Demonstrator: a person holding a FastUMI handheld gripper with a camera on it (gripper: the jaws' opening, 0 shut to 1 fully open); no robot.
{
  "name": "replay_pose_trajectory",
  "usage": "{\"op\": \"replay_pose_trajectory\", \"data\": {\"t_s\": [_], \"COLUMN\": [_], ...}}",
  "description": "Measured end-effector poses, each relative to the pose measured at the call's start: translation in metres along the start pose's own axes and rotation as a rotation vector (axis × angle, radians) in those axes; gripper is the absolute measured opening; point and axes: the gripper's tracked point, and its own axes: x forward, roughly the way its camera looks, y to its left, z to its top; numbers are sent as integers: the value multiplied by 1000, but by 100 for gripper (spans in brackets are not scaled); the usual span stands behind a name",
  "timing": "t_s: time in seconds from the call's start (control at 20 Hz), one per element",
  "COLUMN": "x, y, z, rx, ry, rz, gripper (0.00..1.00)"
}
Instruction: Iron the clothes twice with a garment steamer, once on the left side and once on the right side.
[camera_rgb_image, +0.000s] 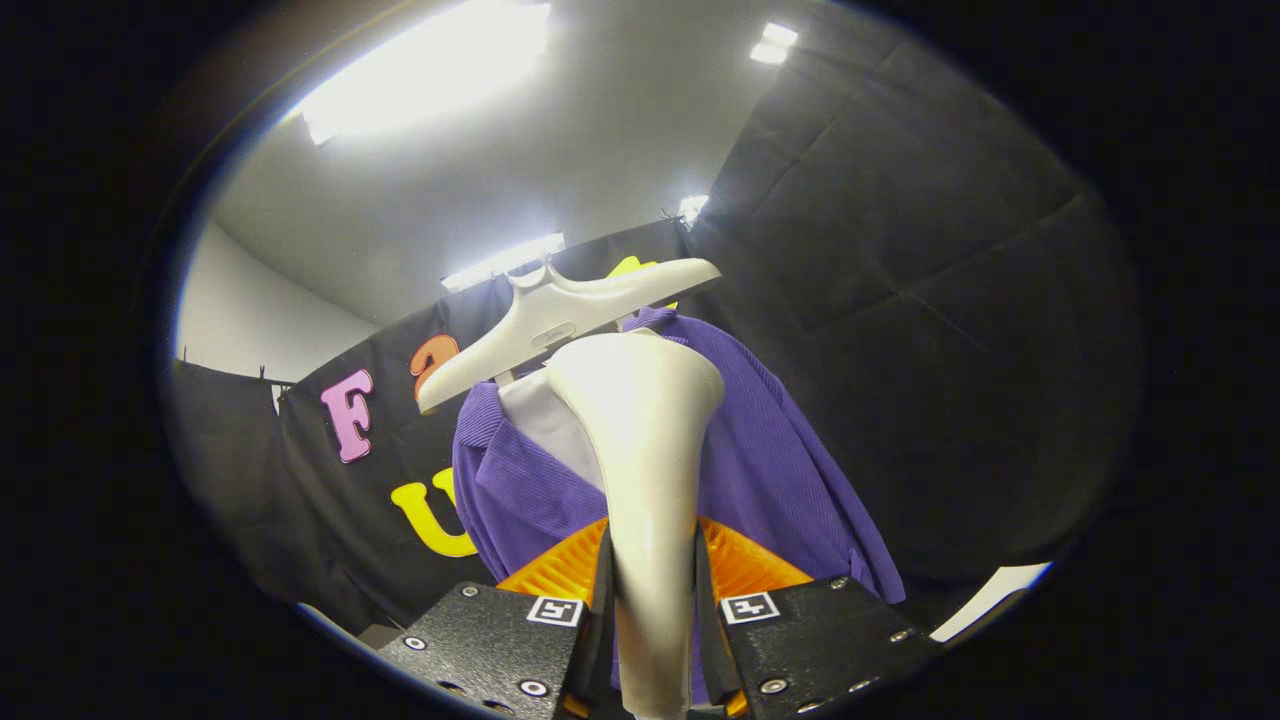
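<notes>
Between the gripper (655, 590) fingers, steamer (645, 450) stands upright, head toward purple garment (770, 460).

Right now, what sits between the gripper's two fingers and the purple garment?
In the gripper view, the steamer, gripped between the fingers, rises with its head before the purple garment on its hanger.

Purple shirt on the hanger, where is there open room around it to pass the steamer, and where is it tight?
Open room lies to the right of the purple shirt, before the black cloth wall, and above the hanger toward the ceiling. It is crowded at the shirt's collar, where the steamer, clamped in the gripper, stands close before it.
</notes>
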Motion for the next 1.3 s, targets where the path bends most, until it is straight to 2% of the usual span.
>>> {"op": "replay_pose_trajectory", "data": {"t_s": [0.25, 0.6, 1.3], "x": [31, 38, -12], "y": [-18, -37, -90], "z": [-20, -63, -152], "rx": [7, 4, -37], "ry": [46, 149, 355], "rz": [-52, -83, -142], "gripper": [36, 36, 38]}}
